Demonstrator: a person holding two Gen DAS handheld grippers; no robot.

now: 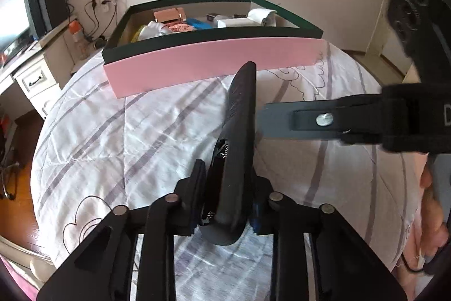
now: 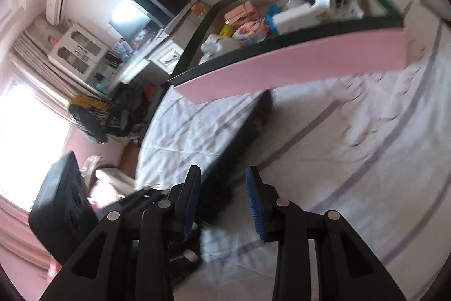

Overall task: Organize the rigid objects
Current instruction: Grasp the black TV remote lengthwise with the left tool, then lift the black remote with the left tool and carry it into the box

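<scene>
We have the long black object (image 1: 239, 148) clamped in the left gripper (image 1: 227, 199), its jaws drawn narrow onto the near end, while the far end points toward the pink-sided box (image 1: 214, 61). It hangs just above the striped bedspread (image 1: 112, 137), so we judge the step in hand to be the carry: the thing is picked up and not yet stowed.

On the right, the right gripper (image 2: 222, 202) stands a little apart, its blue pads (image 2: 255, 205) clear of the dark object in the blurred right wrist view; we read it as partly open and holding nothing. In the left wrist view one of its fingers reaches in from the right, close beside the object, and we cannot tell whether it touches.

Next we must lift over the box's dark rim (image 1: 197, 44) and find a gap among the clutter inside.
</scene>
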